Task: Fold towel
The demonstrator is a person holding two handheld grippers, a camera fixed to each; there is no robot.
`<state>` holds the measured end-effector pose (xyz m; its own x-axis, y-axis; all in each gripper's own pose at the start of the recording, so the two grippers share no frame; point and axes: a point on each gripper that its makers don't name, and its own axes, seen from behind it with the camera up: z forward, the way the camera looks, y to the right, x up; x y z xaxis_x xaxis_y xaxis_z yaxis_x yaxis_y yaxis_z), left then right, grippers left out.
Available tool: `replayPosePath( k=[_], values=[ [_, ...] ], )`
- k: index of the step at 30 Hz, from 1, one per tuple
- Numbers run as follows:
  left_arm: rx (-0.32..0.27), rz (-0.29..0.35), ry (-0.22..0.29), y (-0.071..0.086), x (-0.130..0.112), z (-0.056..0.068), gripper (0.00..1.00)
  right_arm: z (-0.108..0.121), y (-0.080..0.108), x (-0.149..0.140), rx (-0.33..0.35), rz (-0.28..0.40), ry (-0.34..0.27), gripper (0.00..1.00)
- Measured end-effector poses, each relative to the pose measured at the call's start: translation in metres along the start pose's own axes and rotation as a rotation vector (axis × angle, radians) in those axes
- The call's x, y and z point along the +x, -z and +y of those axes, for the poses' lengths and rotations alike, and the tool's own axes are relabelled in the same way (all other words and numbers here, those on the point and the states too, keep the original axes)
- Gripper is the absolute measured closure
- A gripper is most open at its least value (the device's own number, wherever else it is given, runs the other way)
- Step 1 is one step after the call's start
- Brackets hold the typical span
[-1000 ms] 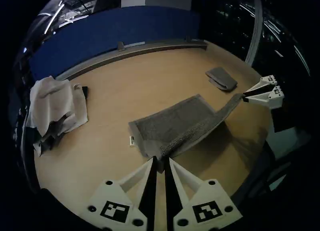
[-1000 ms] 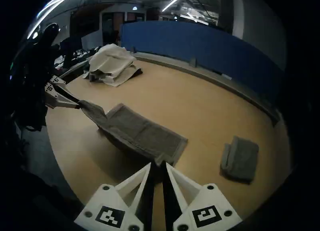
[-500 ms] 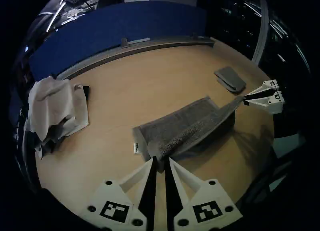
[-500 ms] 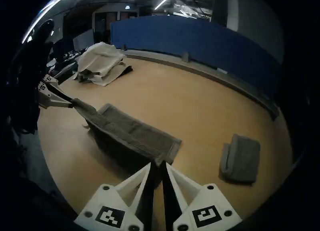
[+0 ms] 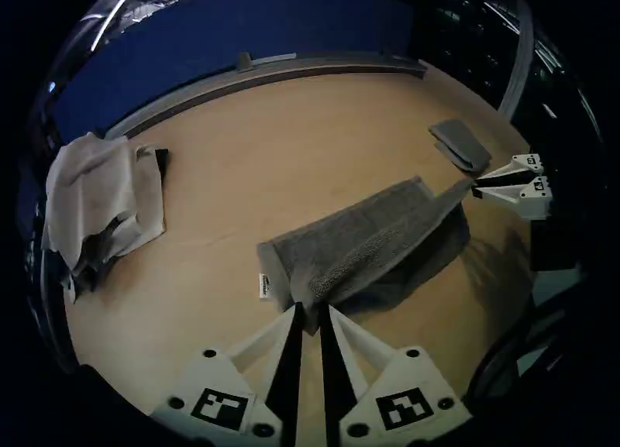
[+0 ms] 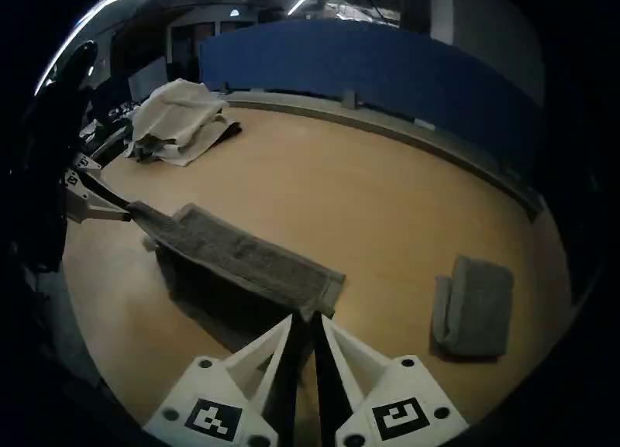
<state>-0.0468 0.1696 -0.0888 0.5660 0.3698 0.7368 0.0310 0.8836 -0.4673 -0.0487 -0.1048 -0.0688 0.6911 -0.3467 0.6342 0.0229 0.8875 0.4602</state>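
- The long grey terry towel (image 5: 364,234) lies on the light wooden table (image 5: 256,160). One long side rests flat, while the other is held up off the surface between the two grippers, with a dark shadow beneath it.
- The white left gripper (image 5: 312,311) has its jaws pressed nearly together on one end of the raised edge. The cloth runs into the narrow gap, but the pinch point itself is dark and hard to make out.
- The white right gripper (image 6: 304,319) has its jaws just as narrow, pinching the opposite end of that edge. The contact is again lost in shadow.
- A small white tag (image 5: 264,285) sticks out at the towel's near corner; nothing on it can be made out.
- A small folded grey cloth (image 6: 473,304) sits well apart from the towel, near the table's edge.
- A heap of white cloths (image 5: 97,195) lies at the far side; something dark under it is mostly covered.
- A blue partition (image 6: 372,60) stands behind the table. The room beyond it is dim and blurred.
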Motion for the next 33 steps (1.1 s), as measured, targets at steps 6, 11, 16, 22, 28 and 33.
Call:
replayPosePath(
  k=[6,11,16,22,28,33],
  values=[
    [0.001,-0.02,-0.012,-0.013,0.003,-0.005,0.82,0.005,-0.014,-0.003,-0.005,-0.017,-0.004,0.88],
    [0.005,-0.033,-0.022,-0.025,0.006,-0.01,0.81,0.008,-0.025,-0.005,-0.006,-0.029,-0.008,0.88],
    [-0.006,-0.045,-0.009,-0.035,0.007,-0.012,0.76,0.012,-0.036,-0.008,-0.011,-0.042,-0.018,0.88],
    [-0.014,-0.051,0.004,-0.048,0.005,-0.014,0.75,0.016,-0.044,-0.009,-0.013,-0.05,-0.034,0.88],
    [-0.014,-0.043,0.015,-0.055,0.009,-0.016,0.74,0.019,-0.048,-0.006,-0.015,-0.05,-0.039,0.88],
    [-0.015,-0.036,0.025,-0.059,0.015,-0.019,0.71,0.02,-0.052,-0.006,-0.016,-0.052,-0.041,0.88]
  ],
)
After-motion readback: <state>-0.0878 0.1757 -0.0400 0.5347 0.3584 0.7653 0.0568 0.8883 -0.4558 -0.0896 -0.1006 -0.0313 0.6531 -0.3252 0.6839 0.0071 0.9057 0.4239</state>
